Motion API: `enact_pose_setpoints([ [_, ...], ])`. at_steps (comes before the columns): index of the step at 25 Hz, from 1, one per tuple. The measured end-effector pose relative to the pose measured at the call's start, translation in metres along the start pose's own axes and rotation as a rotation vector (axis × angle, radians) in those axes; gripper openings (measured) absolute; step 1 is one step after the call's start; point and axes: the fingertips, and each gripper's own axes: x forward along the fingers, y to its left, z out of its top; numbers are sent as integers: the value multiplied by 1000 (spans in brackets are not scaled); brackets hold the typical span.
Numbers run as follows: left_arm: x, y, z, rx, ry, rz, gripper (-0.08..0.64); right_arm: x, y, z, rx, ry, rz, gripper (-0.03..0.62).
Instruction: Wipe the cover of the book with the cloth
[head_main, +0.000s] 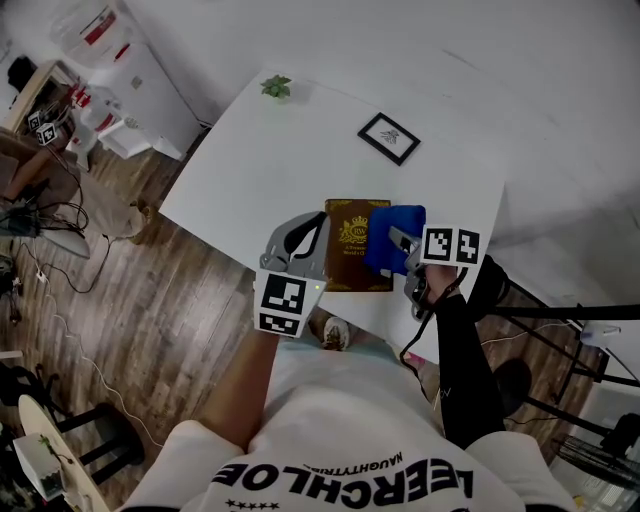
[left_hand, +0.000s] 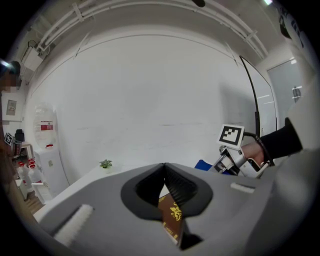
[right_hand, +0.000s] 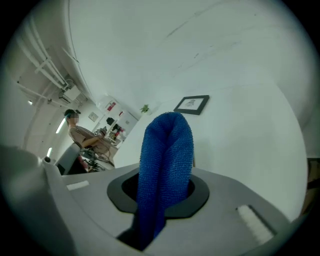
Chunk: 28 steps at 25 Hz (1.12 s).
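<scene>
One book (head_main: 352, 250), one cloth (head_main: 393, 232), one framed picture (head_main: 389, 137), one potted plant (head_main: 276, 88). Two claws: left claw (head_main: 318, 236), right claw (head_main: 402, 243).

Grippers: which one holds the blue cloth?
The right gripper, jaws shut on the blue cloth; the left gripper clamps the brown book instead.

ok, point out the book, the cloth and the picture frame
book (head_main: 349, 245), head view, middle of brown cover
cloth (right_hand: 167, 147), right gripper view, front of blue fold
picture frame (head_main: 389, 138), head view, its centre
</scene>
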Motion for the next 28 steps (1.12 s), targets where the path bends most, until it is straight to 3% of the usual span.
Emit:
enact_pose_setpoints([
  [5, -10, 8, -5, -11, 6, 39, 57, 30, 70, -4, 46, 44, 236, 61],
  [8, -18, 17, -9, -17, 14, 62, 57, 61, 86, -25, 64, 101, 285, 61],
  [12, -27, 24, -10, -19, 14, 87, 57, 91, 59, -54, 64, 173, 151, 61],
  [18, -30, 30, -10, -15, 6, 90, 57, 74, 29, -47, -16, 161, 31, 61],
  [28, -15, 15, -3, 1, -7, 23, 57, 22, -45, -27, -54, 84, -193, 63],
])
